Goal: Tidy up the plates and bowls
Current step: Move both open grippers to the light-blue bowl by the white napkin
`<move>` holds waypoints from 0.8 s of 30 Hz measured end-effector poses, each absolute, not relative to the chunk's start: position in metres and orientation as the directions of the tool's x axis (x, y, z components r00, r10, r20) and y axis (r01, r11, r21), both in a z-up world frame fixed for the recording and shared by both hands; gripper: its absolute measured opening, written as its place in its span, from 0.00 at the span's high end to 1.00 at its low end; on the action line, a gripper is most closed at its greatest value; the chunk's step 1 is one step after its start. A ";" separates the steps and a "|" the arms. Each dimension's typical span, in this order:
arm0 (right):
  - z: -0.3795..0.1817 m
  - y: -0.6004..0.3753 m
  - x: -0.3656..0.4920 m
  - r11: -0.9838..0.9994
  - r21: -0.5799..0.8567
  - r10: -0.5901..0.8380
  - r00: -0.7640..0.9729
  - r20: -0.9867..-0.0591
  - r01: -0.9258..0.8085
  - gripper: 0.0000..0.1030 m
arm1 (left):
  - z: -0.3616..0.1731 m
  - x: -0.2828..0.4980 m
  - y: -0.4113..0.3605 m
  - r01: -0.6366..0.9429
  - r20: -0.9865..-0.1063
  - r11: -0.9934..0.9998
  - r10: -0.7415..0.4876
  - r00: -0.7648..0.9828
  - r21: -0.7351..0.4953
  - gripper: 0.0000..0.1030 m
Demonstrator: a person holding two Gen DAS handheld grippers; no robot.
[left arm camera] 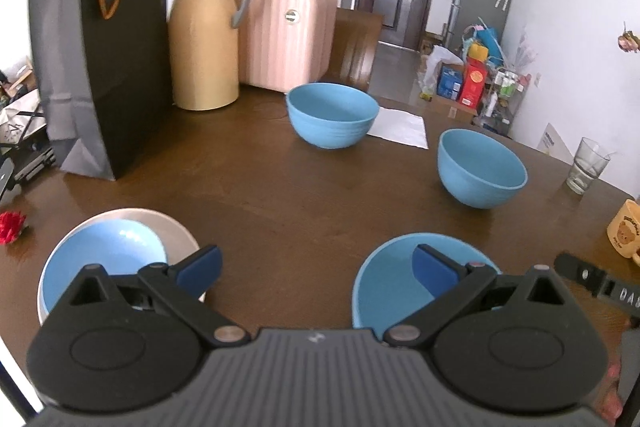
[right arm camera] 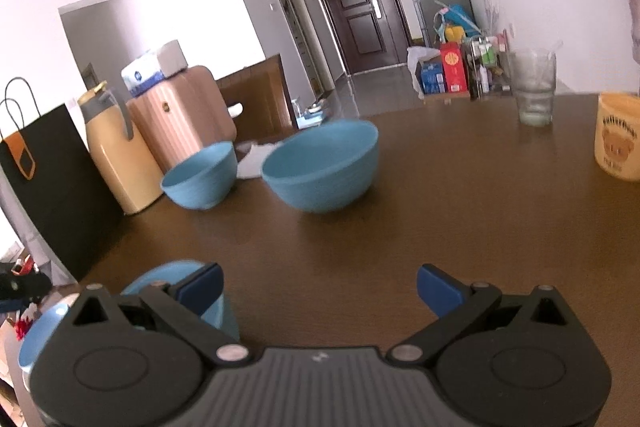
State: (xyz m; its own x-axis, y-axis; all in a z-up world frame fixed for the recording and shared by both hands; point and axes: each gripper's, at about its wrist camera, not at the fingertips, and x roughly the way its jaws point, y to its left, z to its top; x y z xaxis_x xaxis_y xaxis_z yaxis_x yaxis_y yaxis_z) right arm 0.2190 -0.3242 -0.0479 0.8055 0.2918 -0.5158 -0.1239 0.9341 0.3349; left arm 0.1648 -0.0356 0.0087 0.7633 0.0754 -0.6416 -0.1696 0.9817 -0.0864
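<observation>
I hold both tools low over the near edge of the brown table [left arm camera: 280, 203]. The left gripper [left arm camera: 318, 267] has its jaws spread wide and holds nothing. The right gripper [right arm camera: 320, 287] is the same: jaws wide apart, nothing between them.

Four blue bowls are on the table. One blue bowl [left arm camera: 100, 259] sits inside a white plate [left arm camera: 180, 231] at the near left edge; I judge this pair is the start of the stack, so the other bowls should come there. A second bowl [left arm camera: 400, 279] lies just beside it at the near edge, partly under my left tool's right jaw, and I think it is the easiest one to take next. The third bowl [left arm camera: 332, 121] stands toward the far edge, touching a white paper [left arm camera: 404, 129], near the beige thermos jug [left arm camera: 204, 39]. The fourth bowl [left arm camera: 480, 169] stands toward the right side, apart from the others.

The black paper bag [left arm camera: 100, 59], the pink case [left arm camera: 286, 35], the glass [left arm camera: 586, 165] and the yellow bear mug [right arm camera: 618, 139] stay along the edges, so the middle is free for carrying. The bowls look light and smooth; a grasp on the rim may slip if the jaws close off-centre.
</observation>
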 end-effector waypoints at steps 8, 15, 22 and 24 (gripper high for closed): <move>-0.014 -0.317 0.249 0.936 0.332 0.279 0.823 -0.494 -0.118 0.00 | 0.018 0.194 -0.034 -0.152 -0.680 0.982 0.035 0.733 -0.113 0.00; -0.006 -0.316 0.284 0.940 0.334 0.240 0.825 -0.512 -0.066 0.00 | 0.029 0.224 -0.031 -0.181 -0.699 0.980 0.068 0.712 -0.088 0.00; -0.006 -0.317 0.304 0.945 0.313 0.256 0.814 -0.521 -0.097 0.00 | 0.050 0.246 -0.040 -0.180 -0.696 0.981 0.080 0.713 -0.072 0.00; -0.010 -0.318 0.311 0.943 0.319 0.259 0.811 -0.524 -0.095 0.00 | 0.057 0.251 -0.046 -0.177 -0.685 0.982 0.087 0.723 -0.062 0.00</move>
State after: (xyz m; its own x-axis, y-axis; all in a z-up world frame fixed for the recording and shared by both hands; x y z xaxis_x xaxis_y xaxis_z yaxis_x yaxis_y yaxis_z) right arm 0.3111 -0.3179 -0.0098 0.8114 0.2594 -0.5238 -0.0954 0.9429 0.3192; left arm 0.2506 -0.0459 0.0565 0.7229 0.0866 -0.6855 -0.1765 0.9823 -0.0620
